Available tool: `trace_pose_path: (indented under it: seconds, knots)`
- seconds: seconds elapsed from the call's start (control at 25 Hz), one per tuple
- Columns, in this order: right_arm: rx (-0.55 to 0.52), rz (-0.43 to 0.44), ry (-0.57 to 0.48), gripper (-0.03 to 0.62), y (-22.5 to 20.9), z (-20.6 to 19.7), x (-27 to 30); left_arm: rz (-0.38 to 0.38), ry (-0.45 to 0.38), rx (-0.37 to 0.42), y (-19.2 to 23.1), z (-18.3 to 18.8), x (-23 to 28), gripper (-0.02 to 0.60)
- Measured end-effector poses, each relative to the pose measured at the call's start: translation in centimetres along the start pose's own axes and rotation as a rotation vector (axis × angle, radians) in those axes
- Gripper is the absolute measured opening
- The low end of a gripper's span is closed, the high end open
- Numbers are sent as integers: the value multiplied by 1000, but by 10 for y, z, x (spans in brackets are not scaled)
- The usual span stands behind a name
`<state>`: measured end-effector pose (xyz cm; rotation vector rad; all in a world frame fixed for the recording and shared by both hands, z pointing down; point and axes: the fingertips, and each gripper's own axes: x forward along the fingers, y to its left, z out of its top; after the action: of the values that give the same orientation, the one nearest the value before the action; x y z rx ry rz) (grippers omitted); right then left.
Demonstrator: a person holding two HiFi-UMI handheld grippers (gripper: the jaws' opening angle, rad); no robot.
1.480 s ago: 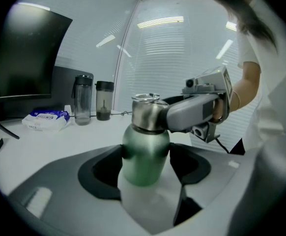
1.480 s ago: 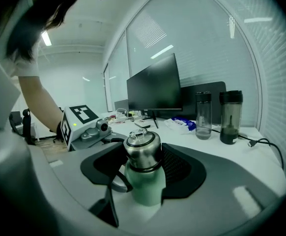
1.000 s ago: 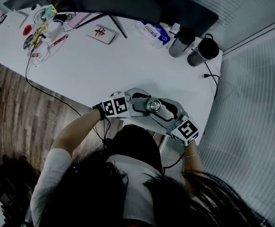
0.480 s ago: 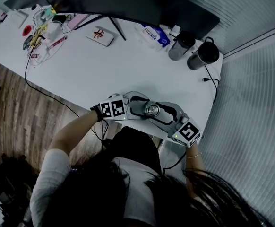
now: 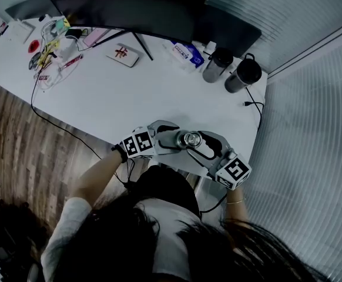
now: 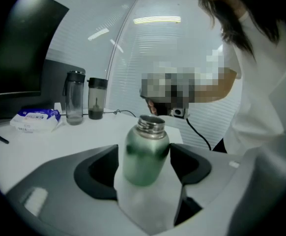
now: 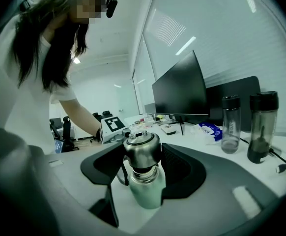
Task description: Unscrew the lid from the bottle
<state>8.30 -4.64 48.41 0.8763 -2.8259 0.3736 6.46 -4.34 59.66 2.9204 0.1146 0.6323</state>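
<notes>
Your left gripper (image 6: 144,160) has its jaws closed on the green metal bottle (image 7: 146,191) at the white table's (image 5: 112,93) near edge, frame centre. Your right gripper (image 7: 142,156) holds the domed steel lid (image 7: 142,147). Bare threads show beneath it, so it seems nearly free: lift it straight up.

In the left gripper view the bottle (image 6: 144,154) dissolves into a pale blur below its middle, so its base cannot be made out. In the head view, at lower centre, only the round top of the lid (image 5: 190,138) shows; the left gripper (image 5: 180,140) and right gripper (image 5: 199,143) hide the body beneath. The clutter (image 5: 50,37) at the upper left is too small to name, and the top edge cuts off the monitor (image 5: 130,4).
</notes>
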Motion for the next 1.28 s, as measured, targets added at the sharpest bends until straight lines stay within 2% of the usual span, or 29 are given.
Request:
trace_pose_path:
  seconds: [0.2, 0.6, 0.72, 1.04, 1.28]
  knots:
    - [39, -116, -53, 241, -14, 22, -16, 86, -72, 3, 11, 29, -19, 360]
    - [70, -351, -224, 242, -37, 82, -59, 255, -240, 25, 37, 115, -61, 358]
    - [66, -397, -257, 242, -43, 95, -68, 310, -289, 24, 42, 142, -69, 353]
    - [-17, -501, -301, 242, -38, 126, -85, 384, -340, -21, 32, 178, -71, 313]
    - [-112, -592, -297, 242, -37, 142, -91, 543, -405, -36, 38, 203, -88, 243]
